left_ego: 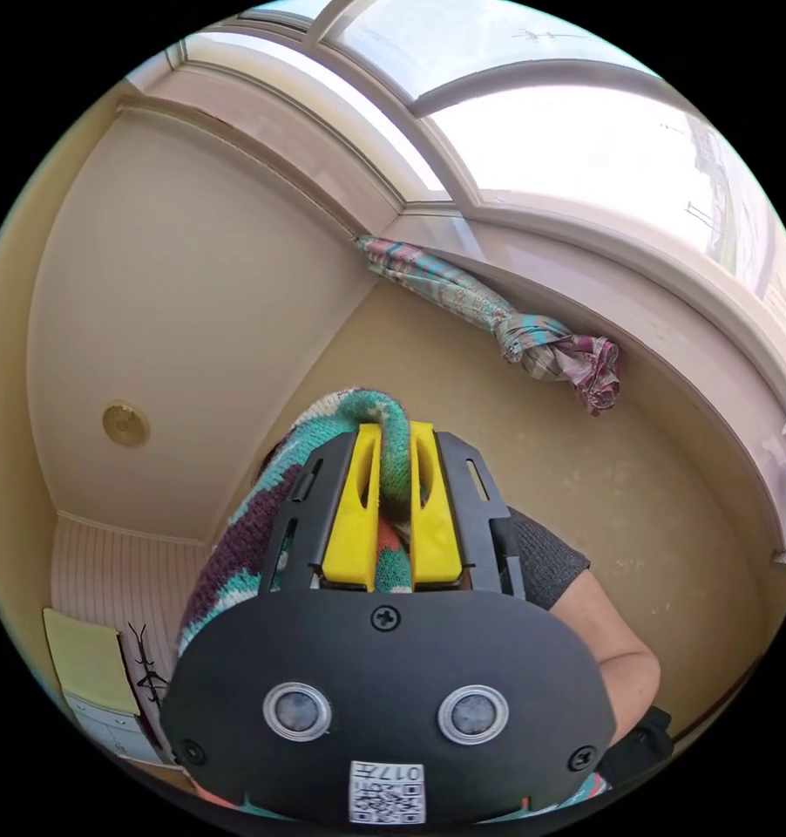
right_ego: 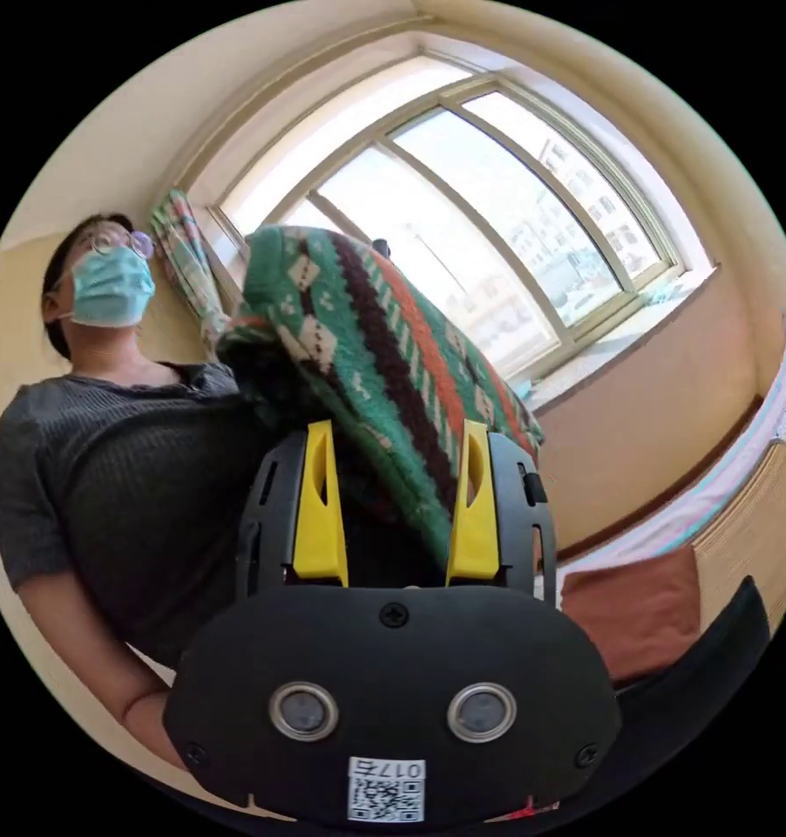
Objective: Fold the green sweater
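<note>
The green sweater (left_ego: 236, 540), knitted with purple, orange and white bands, is held up in the air. In the left gripper view my left gripper (left_ego: 396, 432) is shut on a fold of it, the knit squeezed between the two yellow jaws and trailing down to the left. In the right gripper view the bunched sweater (right_ego: 384, 349) hangs in front of the person's chest. My right gripper (right_ego: 397, 432) is open, its yellow jaws wide apart, with the lower edge of the sweater lying across the gap between them.
A person in a dark grey top (right_ego: 123, 471) stands close behind the sweater, an arm (left_ego: 624, 649) beside the left gripper. A knotted curtain (left_ego: 532, 336) hangs by the big window (right_ego: 498, 200). A reddish cloth (right_ego: 637, 610) lies low at the right.
</note>
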The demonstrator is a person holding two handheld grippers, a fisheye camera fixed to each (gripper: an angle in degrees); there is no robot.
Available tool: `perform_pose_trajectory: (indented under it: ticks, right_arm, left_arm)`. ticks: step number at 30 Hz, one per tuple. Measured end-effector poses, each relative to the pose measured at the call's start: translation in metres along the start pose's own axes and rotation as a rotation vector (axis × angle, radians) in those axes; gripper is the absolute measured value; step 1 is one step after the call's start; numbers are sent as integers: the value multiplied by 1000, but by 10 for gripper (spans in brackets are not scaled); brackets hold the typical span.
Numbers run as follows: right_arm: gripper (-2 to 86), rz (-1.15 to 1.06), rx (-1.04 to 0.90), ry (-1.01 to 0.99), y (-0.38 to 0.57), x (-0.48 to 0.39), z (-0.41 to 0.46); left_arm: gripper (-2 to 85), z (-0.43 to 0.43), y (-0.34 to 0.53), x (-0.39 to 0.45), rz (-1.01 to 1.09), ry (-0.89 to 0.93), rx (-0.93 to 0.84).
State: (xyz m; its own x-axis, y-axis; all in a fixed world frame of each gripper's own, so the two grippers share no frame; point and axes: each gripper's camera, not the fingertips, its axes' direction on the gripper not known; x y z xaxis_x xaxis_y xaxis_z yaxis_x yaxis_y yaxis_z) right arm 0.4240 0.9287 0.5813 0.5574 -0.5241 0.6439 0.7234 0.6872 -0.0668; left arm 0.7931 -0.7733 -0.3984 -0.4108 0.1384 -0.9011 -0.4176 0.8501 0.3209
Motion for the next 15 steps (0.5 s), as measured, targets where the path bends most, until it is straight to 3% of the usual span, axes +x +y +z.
perform_pose_trajectory:
  ticks: [2,6,11,15]
  right_arm:
    - [107,-38,-224,179,-33,5,80]
    - [61,57,-196,487,-80,35,130]
    - [52,59,71,1009,-149,22,128]
    - [51,112,302,1331,-183,-17,125]
  left_arm:
    - [57,-3,11,-14,-31,7,-5]
    - [58,-15,28,-32,-45,-27,-37]
    - [58,-36,43,-45,-53,-110,-90]
    - [58,-74,58,-63,-163,-417,-192]
